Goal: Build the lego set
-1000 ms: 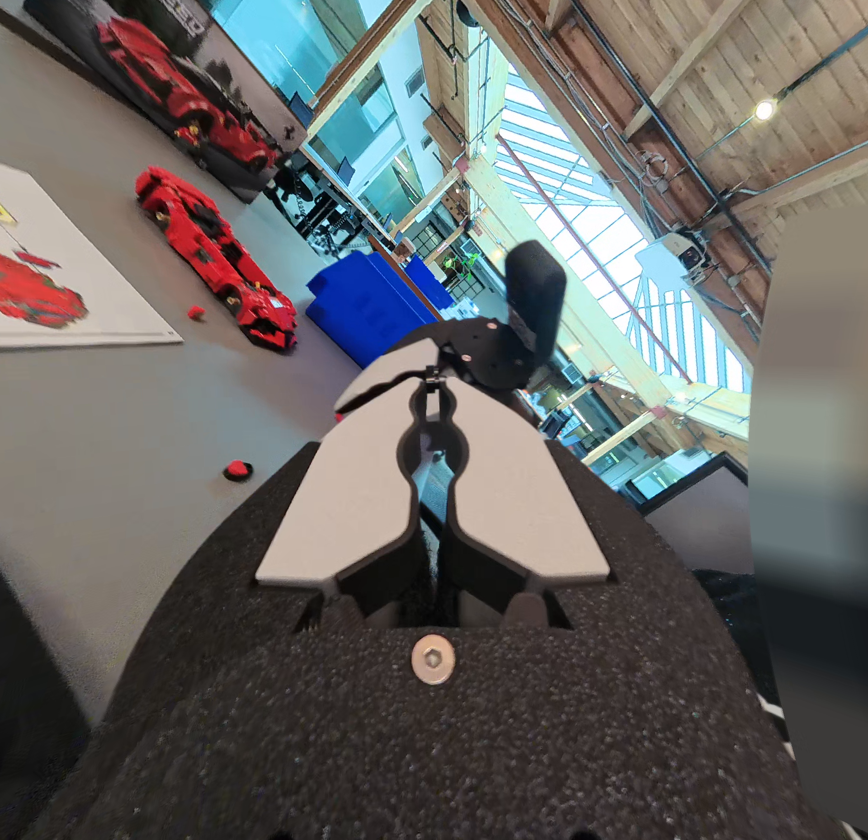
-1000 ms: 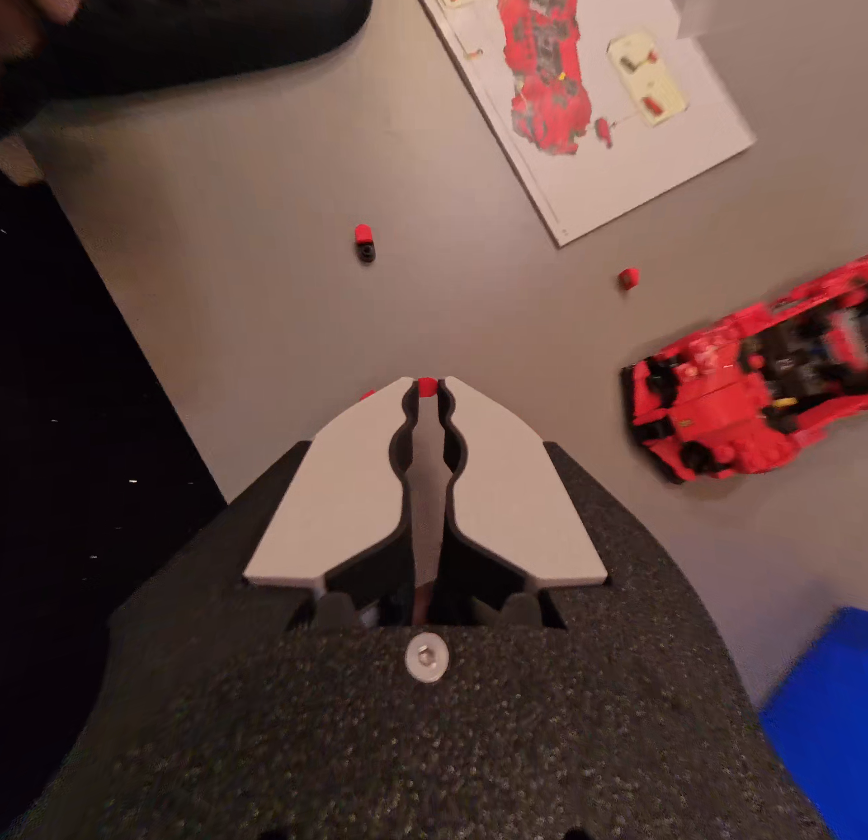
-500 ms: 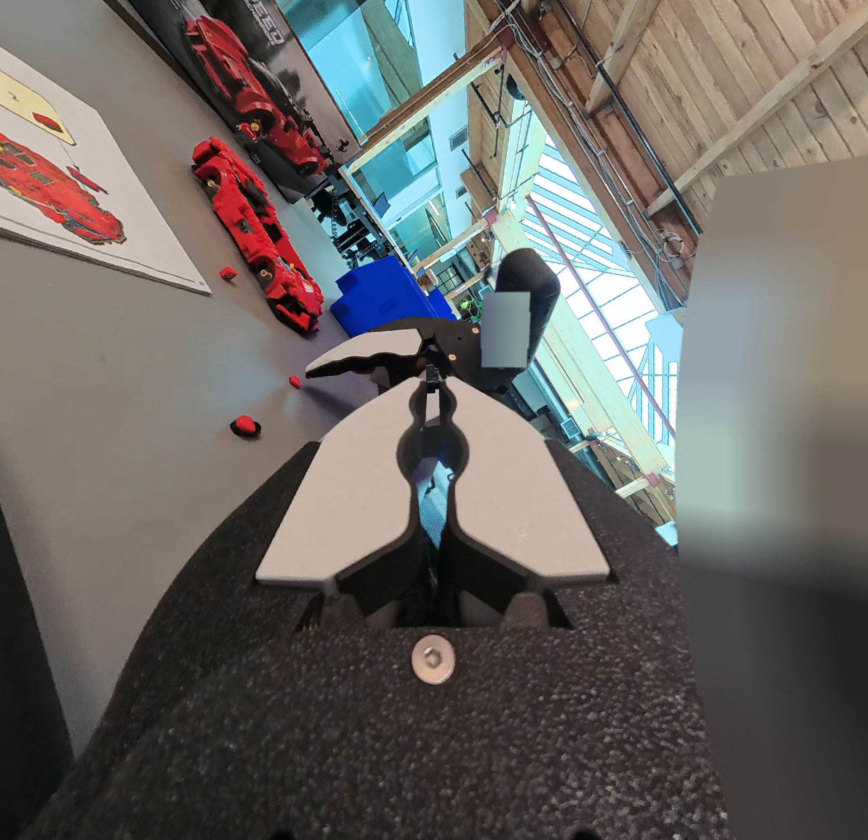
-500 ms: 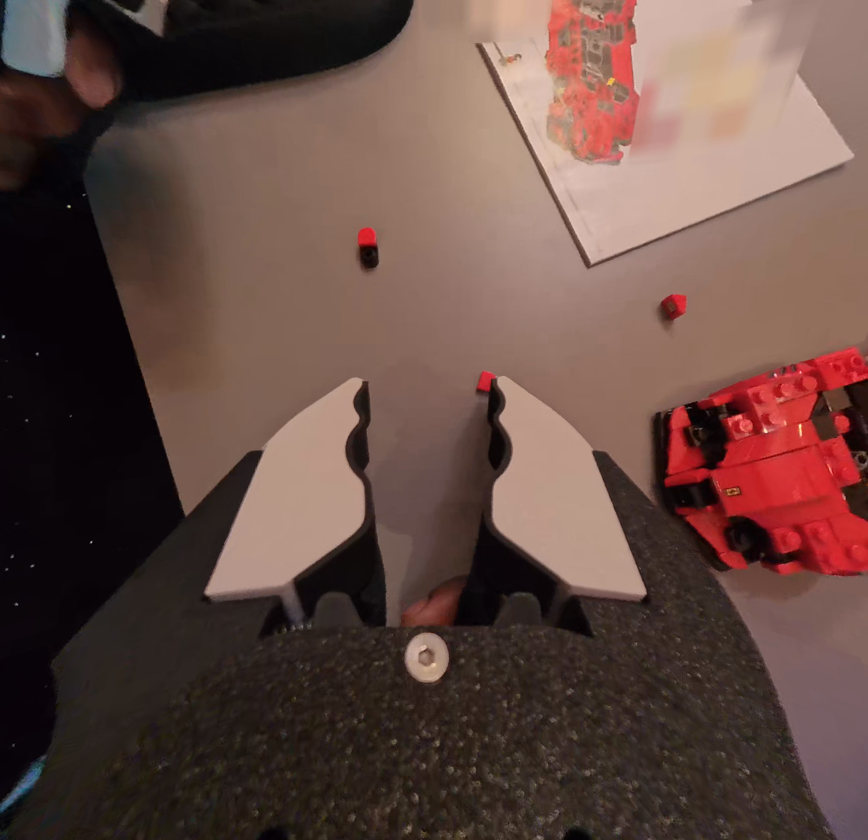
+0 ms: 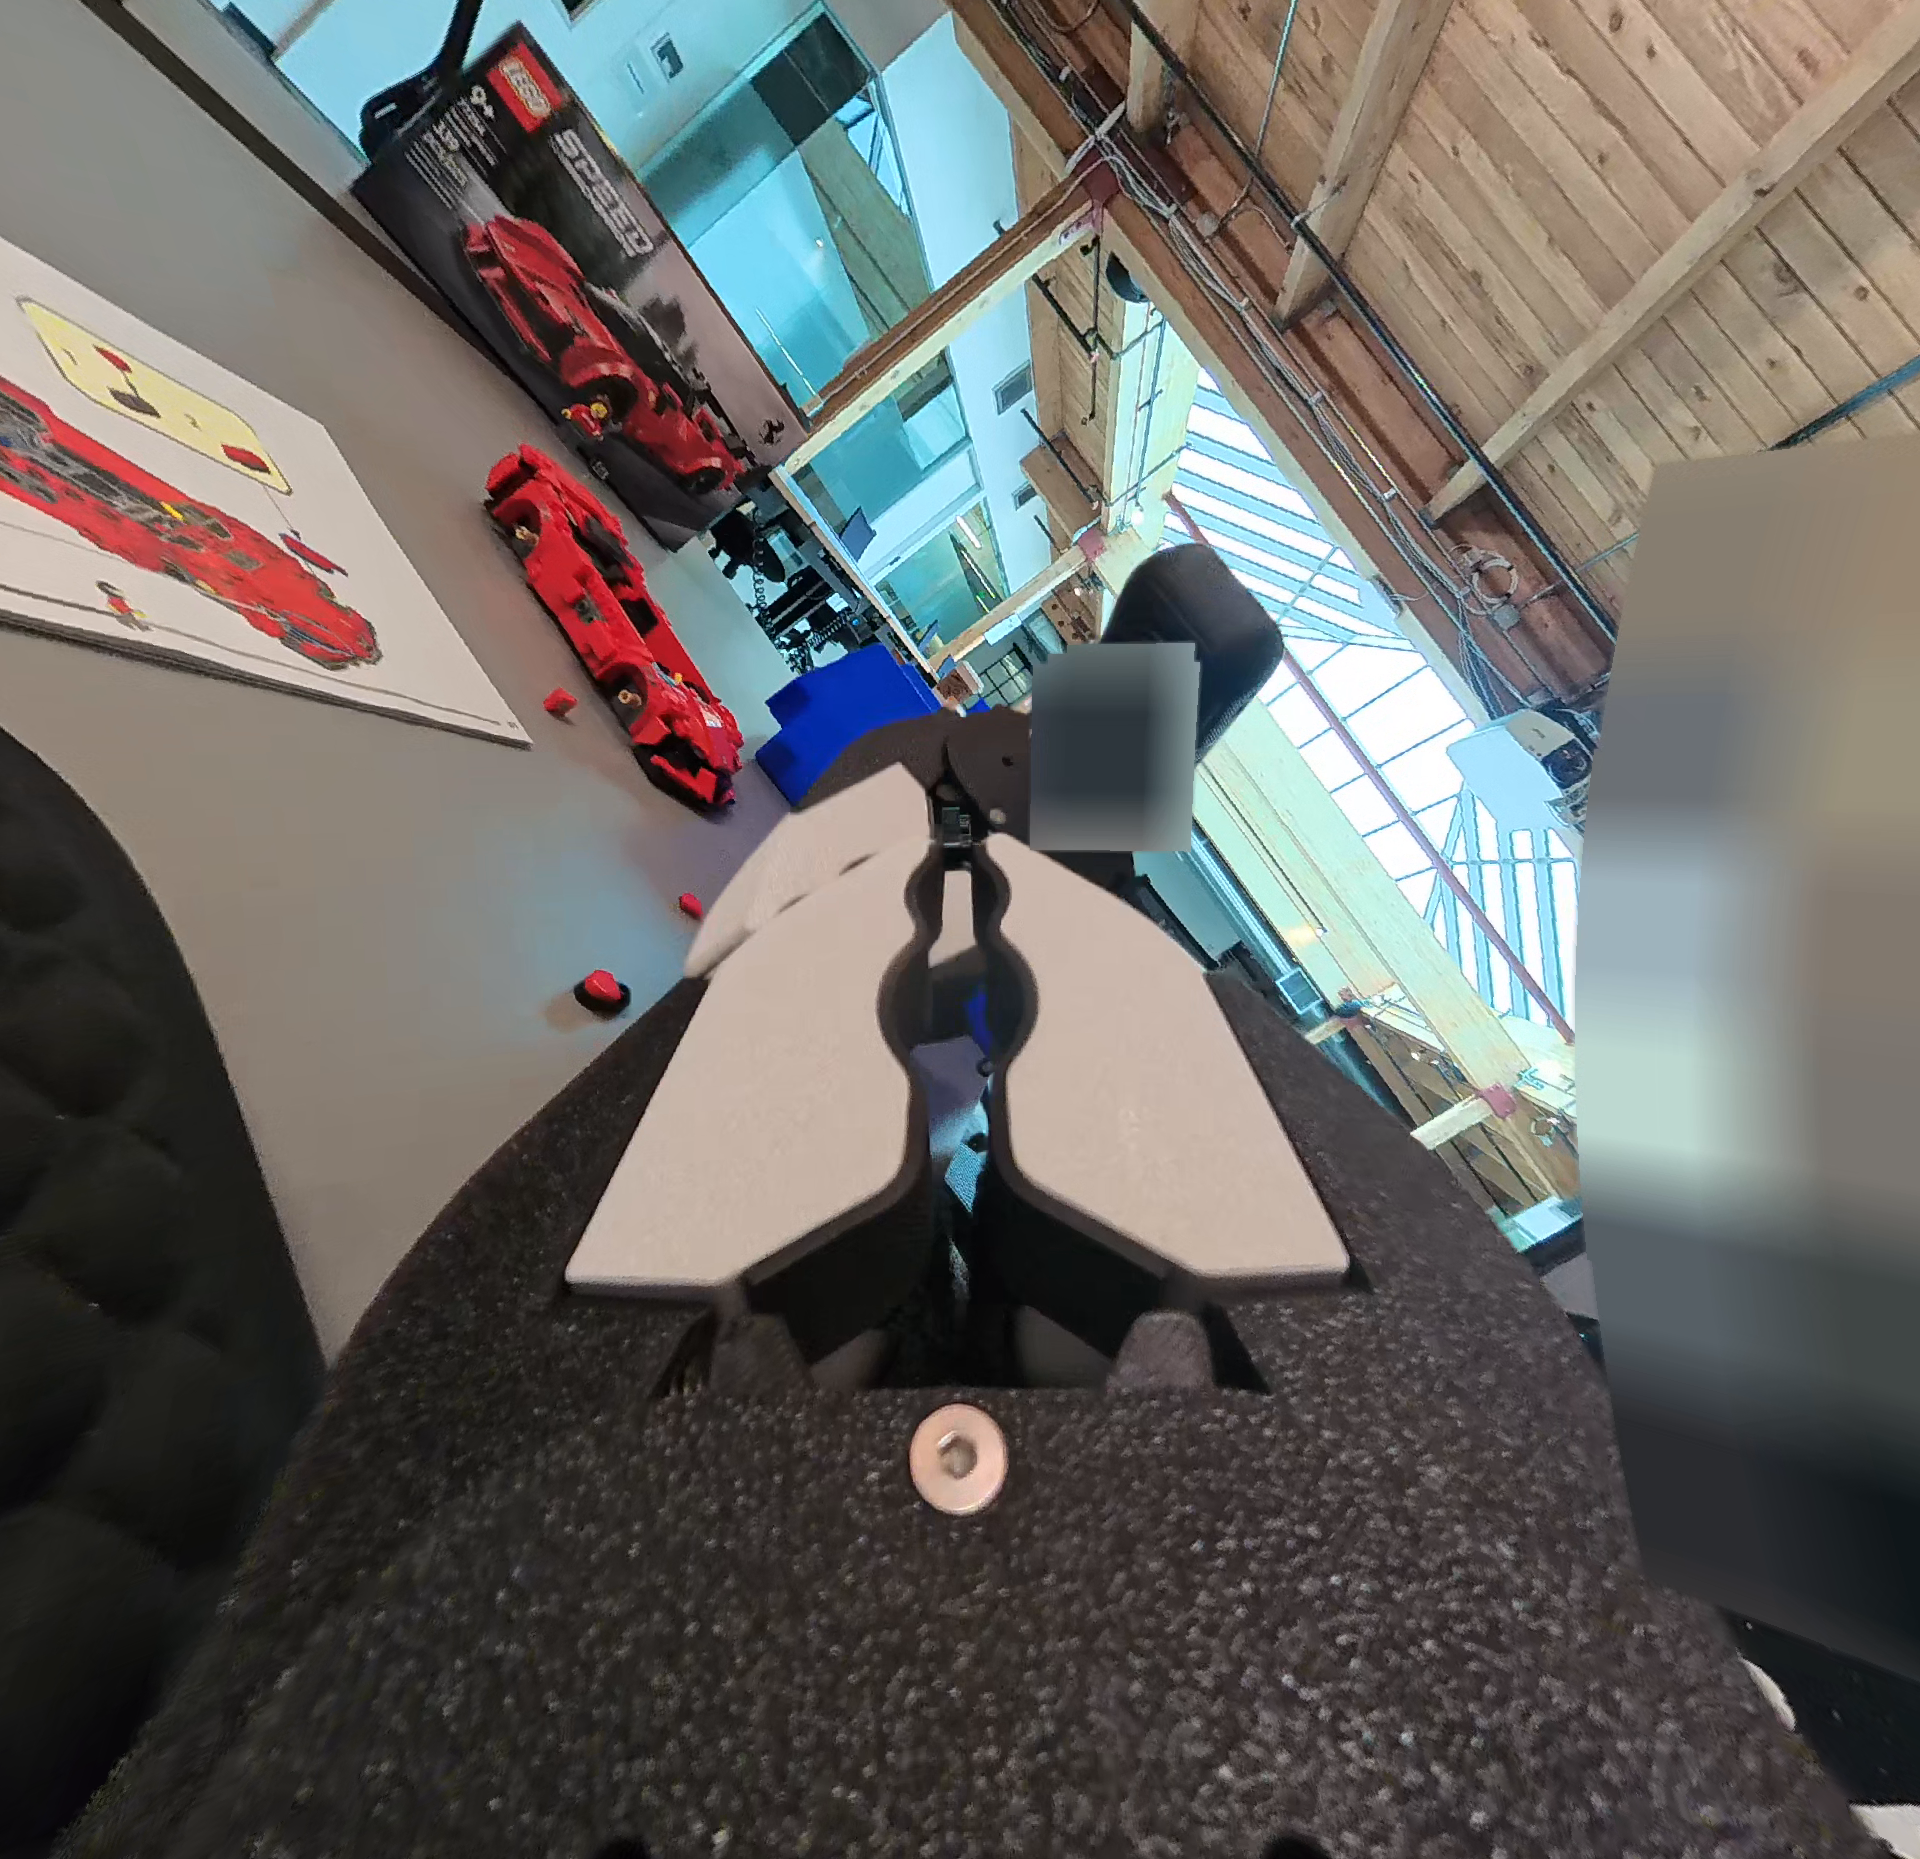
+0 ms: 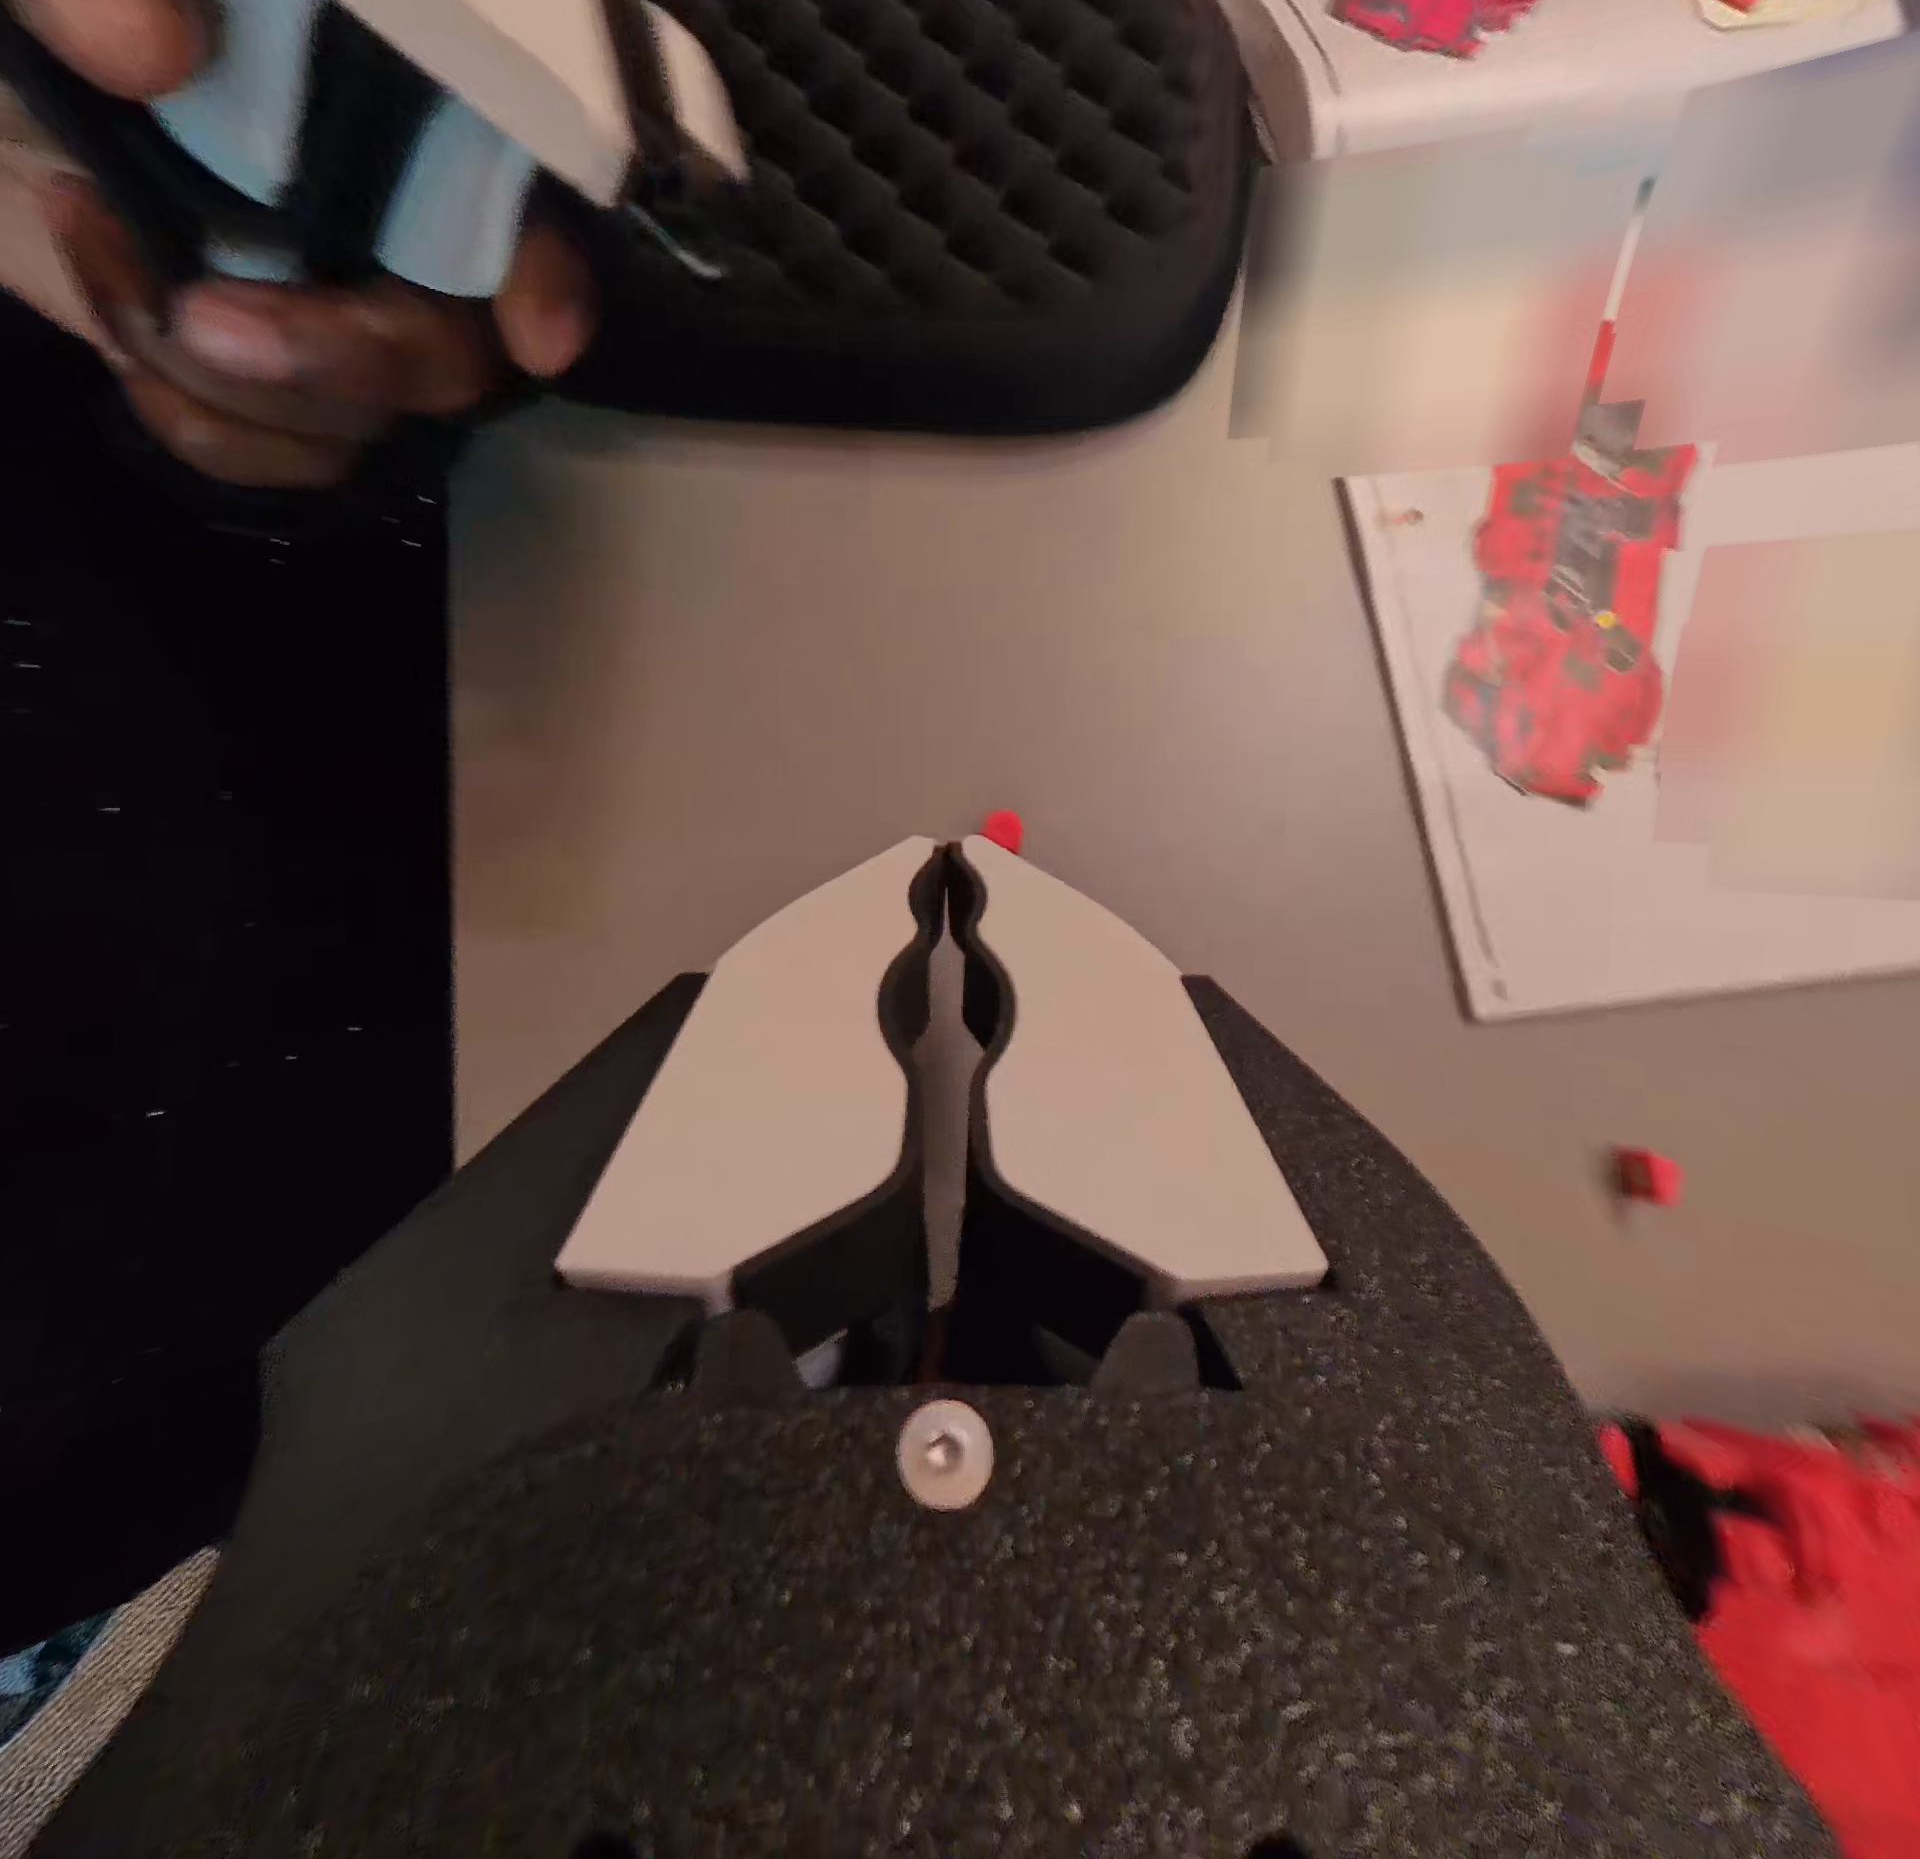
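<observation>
Quick note on where we are with this red lego car (image 5: 613, 614): it's lying on the grey table (image 5: 364, 874) by the box (image 5: 582, 282), well away from both claws, with the instruction booklet (image 5: 260, 562) open beside it. The step in hand looks like joining tiny bits up in the air before they go on the car. What we'd watch: parts this small twist easily, so we'd keep the pinch steady, line the two bits up square, then push straight rather than at an angle. We'd do it low over the table too, so a dropped part doesn't bounce off. Now the claws. The left gripper (image 5: 954, 853) is closed down to a sliver and looks to be pinching a tiny black piece (image 5: 951, 827) right at its tips, held up off the table. The right gripper (image 6: 948, 855) has its tips pressed together with nothing visible between them. A small red piece (image 6: 1003, 827) pokes out just past its right finger, and honestly we can't tell if it's caught there or lying on the table behind. That view is pretty smeared. Spare bits are on the table: a red-and-black piece (image 5: 601, 988) close to the grippers and a loose red brick (image 6: 1647, 1177) nearer the car.
</observation>
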The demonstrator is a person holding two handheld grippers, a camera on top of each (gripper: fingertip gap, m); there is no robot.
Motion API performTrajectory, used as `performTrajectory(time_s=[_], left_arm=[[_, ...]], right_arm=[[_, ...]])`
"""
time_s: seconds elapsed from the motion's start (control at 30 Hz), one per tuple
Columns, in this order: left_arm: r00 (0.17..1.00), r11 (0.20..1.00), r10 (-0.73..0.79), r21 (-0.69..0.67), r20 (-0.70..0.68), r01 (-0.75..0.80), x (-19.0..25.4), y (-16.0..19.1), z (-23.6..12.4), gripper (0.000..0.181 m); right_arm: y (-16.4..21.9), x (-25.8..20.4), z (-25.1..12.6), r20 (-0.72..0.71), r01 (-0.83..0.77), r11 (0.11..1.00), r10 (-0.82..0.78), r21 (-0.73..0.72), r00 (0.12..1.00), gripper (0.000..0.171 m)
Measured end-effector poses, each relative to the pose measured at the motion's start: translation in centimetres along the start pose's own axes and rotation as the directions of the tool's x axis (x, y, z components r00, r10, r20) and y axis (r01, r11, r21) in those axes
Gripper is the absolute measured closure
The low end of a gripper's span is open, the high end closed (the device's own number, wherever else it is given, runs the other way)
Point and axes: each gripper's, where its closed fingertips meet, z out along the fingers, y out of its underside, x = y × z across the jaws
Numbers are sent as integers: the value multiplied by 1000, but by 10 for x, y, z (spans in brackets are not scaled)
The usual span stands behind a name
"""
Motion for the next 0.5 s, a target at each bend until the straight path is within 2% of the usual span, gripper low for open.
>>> performTrajectory(time_s=[0.1, 0.13, 0.27, 0.3, 0.37, 0.5], left_arm=[[1000, 1000, 5, 11, 1, -5, 0, -4, -2, 178], [1000, 1000, 0, 10, -4, 0, 0, -3, -2, 178], [1000, 1000, -8, 2, -16, 8, 3, 1, 0, 177], [1000, 1000, -11, -1, -19, 11, 3, 3, 0, 177], [999, 1000, -25, -10, -25, 25, 4, 6, 1, 177], [998, 998, -49, -49, -35, 47, 6, 14, 3, 177]], right_arm=[[2, -8, 12, 46, -5, 1000, 6, -30, 999, 171], [7, -2, 16, 15, -9, 998, 9, -64, 1000, 171], [8, 36, 15, -174, -53, 997, 43, -50, 984, 169], [6, 36, 12, -169, -38, 999, 32, -30, 985, 169], [-6, 28, 3, -154, 22, 999, -16, 41, 988, 167], [-34, -6, -31, -126, 258, 942, -235, 217, 964, 145]])
